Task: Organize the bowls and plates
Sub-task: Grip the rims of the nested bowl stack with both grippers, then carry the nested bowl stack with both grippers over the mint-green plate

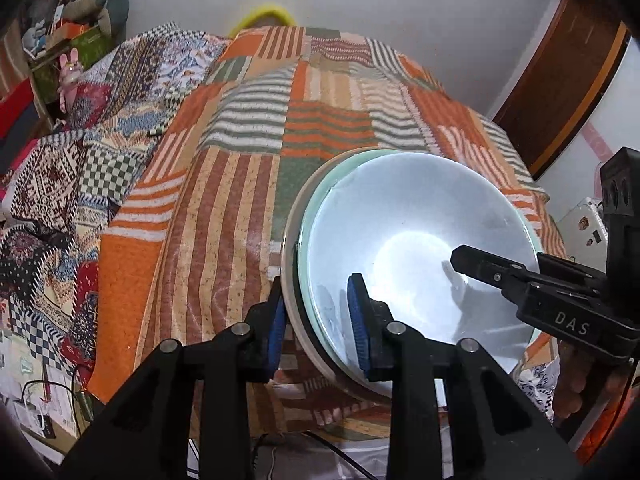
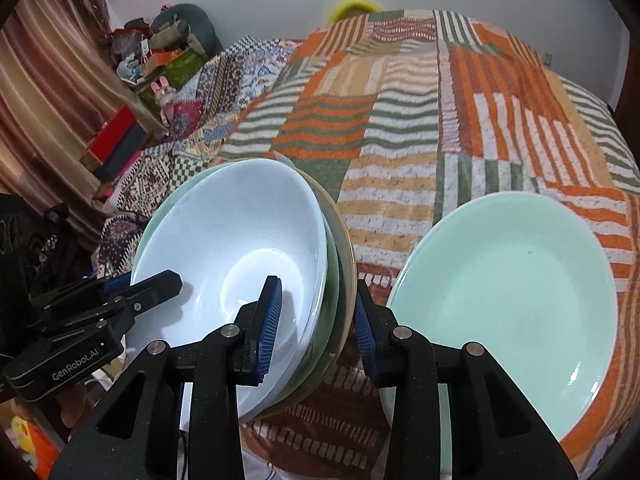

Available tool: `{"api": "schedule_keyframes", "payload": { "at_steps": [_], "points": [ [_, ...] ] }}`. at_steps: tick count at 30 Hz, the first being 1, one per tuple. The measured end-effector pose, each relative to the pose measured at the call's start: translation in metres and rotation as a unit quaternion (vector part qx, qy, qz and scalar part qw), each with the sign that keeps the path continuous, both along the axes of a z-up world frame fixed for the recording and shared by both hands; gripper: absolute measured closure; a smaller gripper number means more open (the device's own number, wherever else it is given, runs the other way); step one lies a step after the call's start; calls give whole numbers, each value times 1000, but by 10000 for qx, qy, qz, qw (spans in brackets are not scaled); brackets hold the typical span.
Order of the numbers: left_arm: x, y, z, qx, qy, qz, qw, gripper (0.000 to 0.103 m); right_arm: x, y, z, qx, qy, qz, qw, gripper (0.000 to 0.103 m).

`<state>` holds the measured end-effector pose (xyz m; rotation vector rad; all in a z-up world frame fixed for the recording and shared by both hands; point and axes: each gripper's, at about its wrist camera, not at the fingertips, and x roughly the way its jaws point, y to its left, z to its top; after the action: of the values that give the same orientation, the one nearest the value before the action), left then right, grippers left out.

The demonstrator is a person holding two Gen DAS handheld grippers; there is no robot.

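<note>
A stack of dishes sits on the patchwork bedspread (image 1: 248, 184): a pale blue bowl (image 1: 416, 236) on top, nested in greenish and cream dishes. My left gripper (image 1: 318, 320) is shut on the stack's left rim, one pad inside the bowl, one outside. My right gripper (image 2: 318, 324) is shut on the same stack's right rim; the blue bowl (image 2: 236, 248) lies left of its fingers. The right gripper's finger (image 1: 488, 268) reaches over the bowl in the left wrist view. A mint green plate (image 2: 508, 304) lies flat on the bed at the right.
A second patterned blanket (image 1: 80, 184) is bunched to the left. A shelf with boxes and toys (image 2: 160, 64) stands at the far left by a curtain. A white wall backs the bed, and a wooden door frame (image 1: 560, 92) stands at the right.
</note>
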<state>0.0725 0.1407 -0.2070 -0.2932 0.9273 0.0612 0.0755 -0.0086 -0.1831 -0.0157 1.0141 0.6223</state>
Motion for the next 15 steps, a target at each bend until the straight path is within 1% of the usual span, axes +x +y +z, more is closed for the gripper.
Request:
{"api": "schedule_keyframes", "payload": {
  "at_steps": [8, 15],
  "points": [
    [-9, -19, 40, 162, -398, -99, 9990, 74, -10, -15, 31, 222, -366, -116, 9990, 71],
    [-13, -44, 65, 255, -640, -260, 9973, 74, -15, -38, 53, 363, -677, -259, 9967, 71]
  ]
}}
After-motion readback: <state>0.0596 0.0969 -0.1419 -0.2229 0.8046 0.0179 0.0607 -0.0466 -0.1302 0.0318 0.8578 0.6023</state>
